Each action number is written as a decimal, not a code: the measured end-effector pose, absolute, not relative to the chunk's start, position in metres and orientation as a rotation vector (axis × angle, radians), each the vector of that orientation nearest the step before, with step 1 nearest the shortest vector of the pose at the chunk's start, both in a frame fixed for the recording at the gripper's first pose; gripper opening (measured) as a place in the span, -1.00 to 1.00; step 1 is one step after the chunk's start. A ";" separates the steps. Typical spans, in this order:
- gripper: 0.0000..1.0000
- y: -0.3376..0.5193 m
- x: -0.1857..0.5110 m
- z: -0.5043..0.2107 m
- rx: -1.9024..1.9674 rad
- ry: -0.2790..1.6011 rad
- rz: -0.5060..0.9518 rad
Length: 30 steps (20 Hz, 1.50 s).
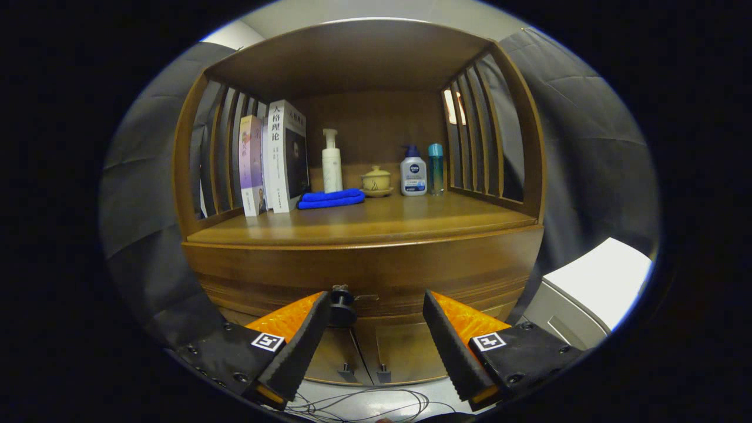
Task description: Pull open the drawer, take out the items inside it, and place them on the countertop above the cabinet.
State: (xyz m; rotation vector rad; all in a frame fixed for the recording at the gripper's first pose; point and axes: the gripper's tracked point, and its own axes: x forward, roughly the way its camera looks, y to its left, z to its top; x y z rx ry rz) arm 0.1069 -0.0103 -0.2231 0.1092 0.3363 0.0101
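Gripper view: drawer knob (341, 305) touches parted tongs' (376, 302) left finger.

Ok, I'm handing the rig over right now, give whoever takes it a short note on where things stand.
Gripper: open, level with the drawer front, holding nothing. The dark drawer knob sits just inside the left finger's tip; whether they touch is unclear.
Drawer: looks shut, contents hidden.
Countertop: bare at the front; books, a folded blue cloth, bottles and a lidded cup stand at the back.
Done: approach to the knob.
Left: center on the knob, grip, pull open, move the items up to the countertop.
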 end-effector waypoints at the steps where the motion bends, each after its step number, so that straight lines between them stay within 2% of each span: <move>1: 1.00 -0.005 0.110 -0.228 0.111 0.342 0.019; 16: 0.96 0.024 0.142 -0.266 0.107 0.379 0.067; 21: -0.03 0.029 0.146 -0.266 0.094 0.381 0.055; 22: -0.03 0.030 0.144 -0.267 0.101 0.392 0.056; 25: -0.36 0.032 0.148 -0.269 0.140 0.392 0.081; 26: -0.36 0.030 0.145 -0.269 0.136 0.388 0.088; 28: -0.55 0.029 0.142 -0.268 0.127 0.391 0.091; 30: -0.55 0.028 0.141 -0.268 0.123 0.388 0.086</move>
